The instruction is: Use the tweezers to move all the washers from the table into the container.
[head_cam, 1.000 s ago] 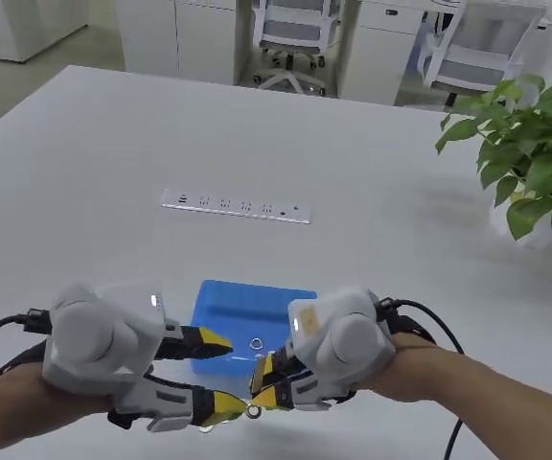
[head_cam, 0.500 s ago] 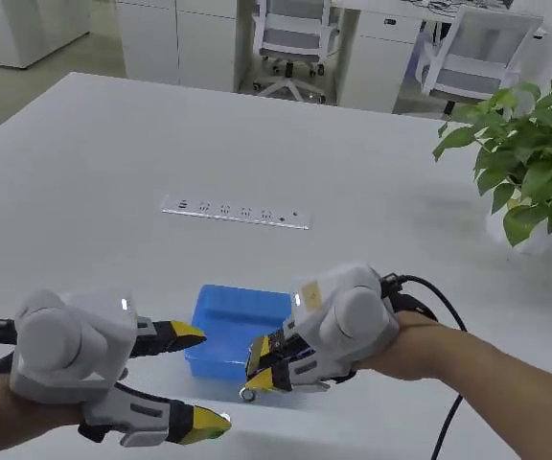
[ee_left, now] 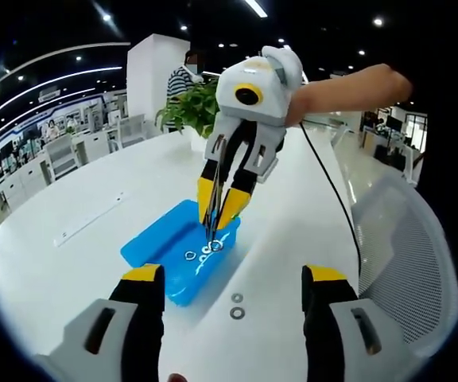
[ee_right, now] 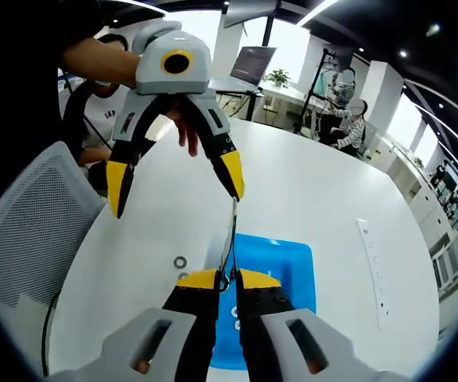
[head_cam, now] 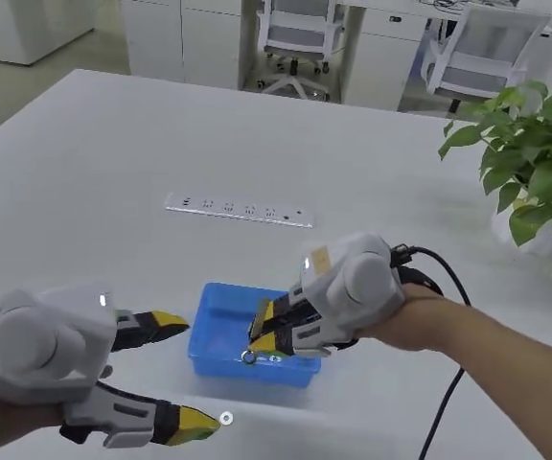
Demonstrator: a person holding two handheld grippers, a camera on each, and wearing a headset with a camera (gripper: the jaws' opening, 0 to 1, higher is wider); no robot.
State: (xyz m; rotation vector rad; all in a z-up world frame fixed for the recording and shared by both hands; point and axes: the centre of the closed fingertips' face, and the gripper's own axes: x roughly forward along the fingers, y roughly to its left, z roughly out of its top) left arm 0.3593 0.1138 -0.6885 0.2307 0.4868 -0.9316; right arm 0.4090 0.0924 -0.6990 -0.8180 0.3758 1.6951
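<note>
Tweezers at the blue container, a washer at their tips

My right gripper [head_cam: 262, 343] is clamped tight on the tweezers [ee_right: 230, 239], which point down into the near side of the blue container [head_cam: 220, 321]. There is a washer [head_cam: 248, 357] at their tips. In the left gripper view those tips stand beside a cluster of washers [ee_left: 190, 255] on the container floor, and I cannot tell whether the ring at the tips hangs or rests. My left gripper [head_cam: 182, 372] has its jaws wide apart and holds nothing. It hovers by the counter's [head_cam: 353, 172] near edge, left of the container. Two loose washers [ee_left: 237, 298] lie between the container and that edge. A power strip [head_cam: 238, 209] lies beyond the container, toward the far edge.
</note>
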